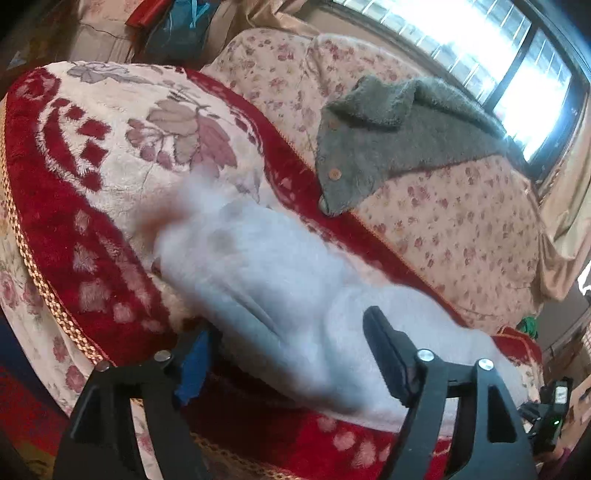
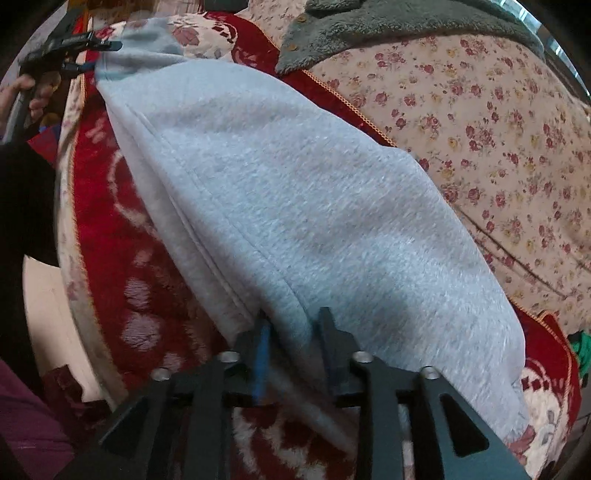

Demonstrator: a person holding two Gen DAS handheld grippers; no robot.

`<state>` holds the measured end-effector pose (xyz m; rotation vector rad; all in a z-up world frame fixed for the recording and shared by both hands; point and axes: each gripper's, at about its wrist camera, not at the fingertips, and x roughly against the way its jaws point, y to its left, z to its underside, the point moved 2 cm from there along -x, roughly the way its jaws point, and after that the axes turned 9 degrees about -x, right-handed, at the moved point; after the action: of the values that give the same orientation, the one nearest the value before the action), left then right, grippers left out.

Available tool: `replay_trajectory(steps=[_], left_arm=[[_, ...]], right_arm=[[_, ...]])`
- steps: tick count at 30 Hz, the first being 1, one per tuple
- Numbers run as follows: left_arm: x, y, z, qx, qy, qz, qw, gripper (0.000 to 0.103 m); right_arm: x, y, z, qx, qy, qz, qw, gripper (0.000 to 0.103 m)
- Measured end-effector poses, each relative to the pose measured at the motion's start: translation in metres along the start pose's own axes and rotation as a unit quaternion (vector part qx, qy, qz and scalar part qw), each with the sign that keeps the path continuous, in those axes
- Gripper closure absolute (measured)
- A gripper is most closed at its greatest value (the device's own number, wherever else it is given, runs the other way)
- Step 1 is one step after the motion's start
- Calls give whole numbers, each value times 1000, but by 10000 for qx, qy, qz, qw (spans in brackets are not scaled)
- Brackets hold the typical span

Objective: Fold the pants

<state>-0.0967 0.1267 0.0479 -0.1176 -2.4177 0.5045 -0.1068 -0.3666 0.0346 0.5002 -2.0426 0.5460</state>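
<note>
Light grey fleece pants (image 1: pixel 295 277) (image 2: pixel 295 184) lie folded lengthwise on a red and cream flowered blanket (image 1: pixel 92 166) (image 2: pixel 110 221). In the left wrist view, my left gripper (image 1: pixel 288 325) stands wide open at one end of the pants, with cloth lying between its fingers and neither pad pressing on it. From the right wrist view the left gripper (image 2: pixel 105 55) shows at the far end, jaws apart. My right gripper (image 2: pixel 294 315) is open at the near end. The folded edge of the pants runs loosely between its fingers.
A fuzzy grey-green garment with buttons (image 1: pixel 388 140) (image 2: pixel 369 22) lies on a pink flowered quilt (image 1: pixel 461 221) (image 2: pixel 498 147) beyond the blanket. A bright window (image 1: pixel 498 55) is behind. A person's hand (image 2: pixel 33 96) holds the left gripper. The blanket's braided edge (image 1: pixel 44 288) drops off at left.
</note>
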Motion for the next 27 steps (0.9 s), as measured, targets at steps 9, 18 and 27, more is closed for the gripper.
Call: replay_trajectory(steps=[9, 18, 27], left_arm=[[-24, 16, 1, 466, 220, -207, 9985, 45], [-10, -15, -33, -119, -71, -597, 9981, 88], [0, -35, -65, -62, -316, -279, 9991, 88]], right_arm=[[24, -28, 14, -1951, -329, -1312, 9714, 27], [35, -58, 48, -3434, -468, -2194, 9120, 27], [30, -110, 89, -4914, -734, -2320, 8363, 27]])
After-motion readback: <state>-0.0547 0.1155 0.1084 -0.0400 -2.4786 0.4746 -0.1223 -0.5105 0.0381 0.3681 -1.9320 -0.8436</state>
